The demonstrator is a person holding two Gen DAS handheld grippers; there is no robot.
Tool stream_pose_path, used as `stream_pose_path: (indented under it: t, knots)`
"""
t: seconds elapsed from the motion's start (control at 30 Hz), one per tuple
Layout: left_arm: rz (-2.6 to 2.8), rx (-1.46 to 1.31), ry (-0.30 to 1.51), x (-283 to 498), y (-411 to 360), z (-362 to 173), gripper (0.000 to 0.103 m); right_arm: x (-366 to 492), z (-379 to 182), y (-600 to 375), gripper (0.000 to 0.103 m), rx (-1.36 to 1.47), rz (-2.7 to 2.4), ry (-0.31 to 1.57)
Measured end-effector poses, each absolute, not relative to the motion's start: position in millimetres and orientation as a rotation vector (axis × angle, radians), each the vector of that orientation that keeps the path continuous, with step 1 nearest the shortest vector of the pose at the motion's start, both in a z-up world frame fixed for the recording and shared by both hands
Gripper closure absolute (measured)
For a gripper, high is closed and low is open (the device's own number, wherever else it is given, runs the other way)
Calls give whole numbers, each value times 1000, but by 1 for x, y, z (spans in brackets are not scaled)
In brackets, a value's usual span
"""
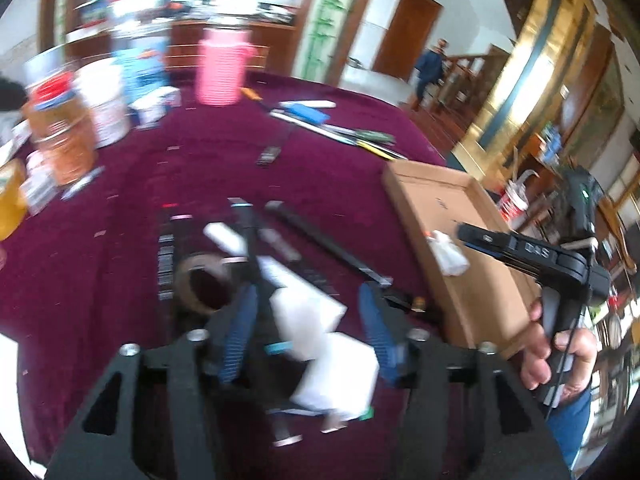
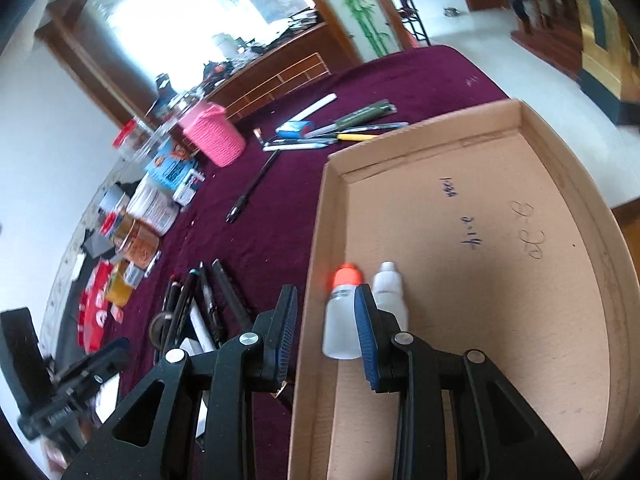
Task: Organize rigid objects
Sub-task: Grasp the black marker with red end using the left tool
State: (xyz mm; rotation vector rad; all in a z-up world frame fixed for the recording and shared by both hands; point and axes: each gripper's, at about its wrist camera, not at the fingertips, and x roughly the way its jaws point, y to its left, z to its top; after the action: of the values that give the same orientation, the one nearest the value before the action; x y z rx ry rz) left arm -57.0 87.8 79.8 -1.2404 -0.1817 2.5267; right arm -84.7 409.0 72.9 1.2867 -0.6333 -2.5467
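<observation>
My left gripper [image 1: 307, 292] stands open just above two white blocks [image 1: 308, 312] on the maroon cloth; its blue pads touch neither. A roll of brown tape [image 1: 196, 280] and several black pens [image 1: 332, 252] lie just beyond. In the right wrist view, my right gripper [image 2: 326, 290] hovers over the near left wall of a shallow cardboard tray [image 2: 500, 260]. Its jaws stand a little apart with nothing pressed between them. In the tray below lie an orange-capped bottle [image 2: 340, 320] and a white-capped bottle [image 2: 390, 292]. A hand [image 1: 560, 356] holds the right gripper [image 1: 464, 234] over the tray [image 1: 440, 200].
A pink woven cup [image 1: 222, 68] and jars and boxes [image 1: 60, 132] crowd the far left of the table. More pens and markers [image 2: 340, 132] lie beyond the tray, with a single black pen [image 2: 248, 192] nearer. A person [image 1: 430, 68] stands in the background.
</observation>
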Motion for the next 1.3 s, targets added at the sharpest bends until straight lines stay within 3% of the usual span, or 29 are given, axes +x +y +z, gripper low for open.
stream_pose_path:
  t: [0.47,0.9,0.97,1.13,1.3]
  knots:
    - [2581,-1468,-344,-81,16,38,49,-85,66,403,77,1307,-2558,-602]
    - [2648,-1598,-141,-108,15,15,50,-83,66,402,77,1311,-2555,-609]
    - [2660,-1616,-102,-122,18,12,53,-84,66,401,77,1312,-2553,-607]
    - [2763,-1598,-5,-141,20,6,81,-83,67,400,77,1300,-2550,-600]
    - [2765,-1569,-21,-130,10,7,89,-83,69,390,77,1287,-2529,-538]
